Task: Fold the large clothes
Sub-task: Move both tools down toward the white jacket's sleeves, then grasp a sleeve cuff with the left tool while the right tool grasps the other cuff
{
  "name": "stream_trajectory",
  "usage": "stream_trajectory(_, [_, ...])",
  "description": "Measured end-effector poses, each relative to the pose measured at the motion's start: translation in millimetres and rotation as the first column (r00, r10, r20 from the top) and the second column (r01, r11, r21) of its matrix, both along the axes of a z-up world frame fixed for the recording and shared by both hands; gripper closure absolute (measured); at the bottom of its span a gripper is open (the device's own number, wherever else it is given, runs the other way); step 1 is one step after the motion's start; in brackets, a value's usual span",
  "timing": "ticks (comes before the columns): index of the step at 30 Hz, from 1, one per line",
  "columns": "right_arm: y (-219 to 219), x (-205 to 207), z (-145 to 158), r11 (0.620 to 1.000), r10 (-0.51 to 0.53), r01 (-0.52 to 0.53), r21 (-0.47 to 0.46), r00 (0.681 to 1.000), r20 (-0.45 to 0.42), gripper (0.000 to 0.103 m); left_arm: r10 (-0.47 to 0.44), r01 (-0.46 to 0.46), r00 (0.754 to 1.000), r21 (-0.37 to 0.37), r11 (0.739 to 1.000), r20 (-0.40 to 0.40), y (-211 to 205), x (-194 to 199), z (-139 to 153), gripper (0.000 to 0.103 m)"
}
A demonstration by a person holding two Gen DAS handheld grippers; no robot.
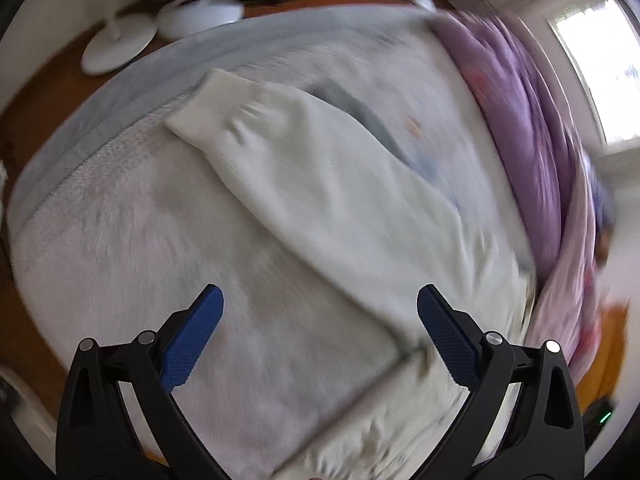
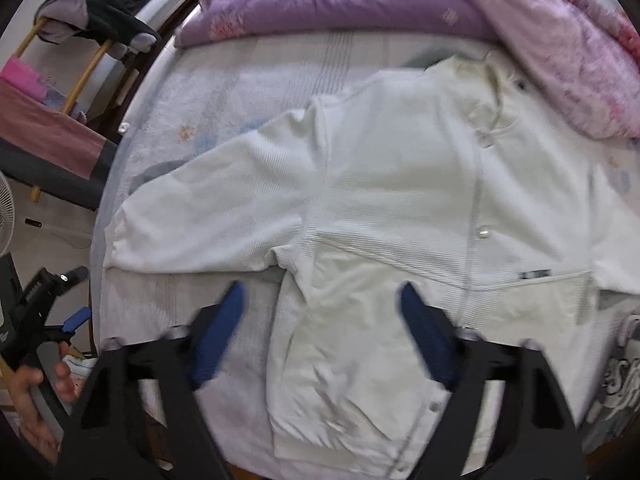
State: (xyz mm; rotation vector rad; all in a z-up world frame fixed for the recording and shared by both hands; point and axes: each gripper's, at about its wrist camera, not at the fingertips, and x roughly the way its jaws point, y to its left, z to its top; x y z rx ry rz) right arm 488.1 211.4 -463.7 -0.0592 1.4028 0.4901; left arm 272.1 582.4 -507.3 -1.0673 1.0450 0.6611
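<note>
A large white jacket (image 2: 400, 200) with snap buttons lies face up and spread flat on a bed. Its left sleeve (image 2: 208, 212) stretches out sideways toward the bed's left edge. That sleeve also shows in the left wrist view (image 1: 312, 184), running diagonally with its ribbed cuff (image 1: 208, 104) at the far end. My left gripper (image 1: 320, 296) is open and empty, hovering above the sleeve near the jacket's body. My right gripper (image 2: 322, 292) is open and empty above the jacket's lower hem. The left gripper also shows at the right wrist view's left edge (image 2: 60, 296), held in a hand.
A white fleece blanket (image 1: 120, 240) covers the bed. A purple quilt (image 2: 340, 0) is bunched along the far side, with a pink floral part (image 2: 560, 40) at the right. A white fan base (image 1: 116, 44) stands on the wooden floor. A clothes rack (image 2: 80, 40) stands beside the bed.
</note>
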Motion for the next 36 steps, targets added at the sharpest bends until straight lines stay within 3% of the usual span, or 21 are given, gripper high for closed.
stream_trajectory(2, [9, 6, -21, 1.000, 0.000, 0.000, -0.004, 0.999, -0.039, 0.059, 0.075, -0.075, 0.997, -0.010, 0.997, 0.000, 32, -7, -24, 0.006])
stream_trajectory(4, [15, 12, -37, 1.000, -0.008, 0.008, 0.006, 0.998, -0.061, 0.064, 0.106, -0.106, 0.994, -0.017, 0.994, -0.007, 52, -8, -41, 0.007])
stream_trajectory(7, [22, 21, -57, 1.000, -0.013, 0.015, 0.019, 0.996, -0.083, 0.072, 0.139, -0.139, 0.990, -0.035, 0.990, 0.002, 72, -6, -64, 0.025])
stream_trajectory(10, [25, 31, -73, 0.999, -0.026, 0.028, 0.028, 0.996, -0.087, 0.082, 0.168, -0.169, 0.986, -0.045, 0.985, -0.026, 88, -4, -87, 0.026])
stream_trajectory(12, [25, 37, -82, 0.998, -0.044, 0.047, 0.035, 0.995, -0.087, 0.089, 0.185, -0.186, 0.982, -0.051, 0.981, -0.033, 97, -3, -99, 0.032])
stream_trajectory(15, [24, 46, -99, 0.997, -0.064, 0.069, 0.040, 0.992, -0.110, 0.098, 0.217, -0.219, 0.975, -0.051, 0.974, -0.038, 106, -3, -111, 0.051])
stream_trajectory(17, [25, 50, -110, 0.997, -0.070, 0.074, 0.025, 0.988, -0.135, 0.100, 0.231, -0.231, 0.973, -0.042, 0.972, -0.015, 109, -7, -111, 0.078])
stream_trajectory(19, [26, 52, -120, 0.996, -0.074, 0.082, 0.045, 0.984, -0.162, 0.101, 0.230, -0.229, 0.973, -0.028, 0.973, 0.005, 107, -4, -106, 0.083])
stream_trajectory(22, [31, 53, -136, 0.996, -0.056, 0.068, 0.055, 0.978, -0.199, 0.101, 0.187, -0.188, 0.982, 0.039, 0.981, 0.025, 102, 2, -87, 0.086])
stream_trajectory(28, [26, 62, -172, 0.995, -0.076, 0.090, 0.041, 0.963, -0.259, 0.103, 0.107, -0.126, 0.987, 0.166, 0.978, 0.117, 78, 17, -14, 0.086])
stream_trajectory(31, [20, 64, -170, 0.995, -0.048, 0.070, 0.069, 0.959, -0.281, 0.103, 0.004, -0.049, 0.988, 0.292, 0.955, 0.154, 45, 40, 40, 0.086])
stream_trajectory(33, [5, 68, -161, 0.987, -0.039, 0.086, 0.138, 0.950, -0.310, 0.103, -0.071, -0.007, 0.977, 0.362, 0.932, 0.201, 12, 61, 79, 0.086])
stream_trajectory(36, [-31, 68, -136, 0.967, -0.024, 0.095, 0.236, 0.958, -0.287, 0.100, -0.184, 0.064, 0.952, 0.429, 0.901, 0.245, -39, 94, 123, 0.086])
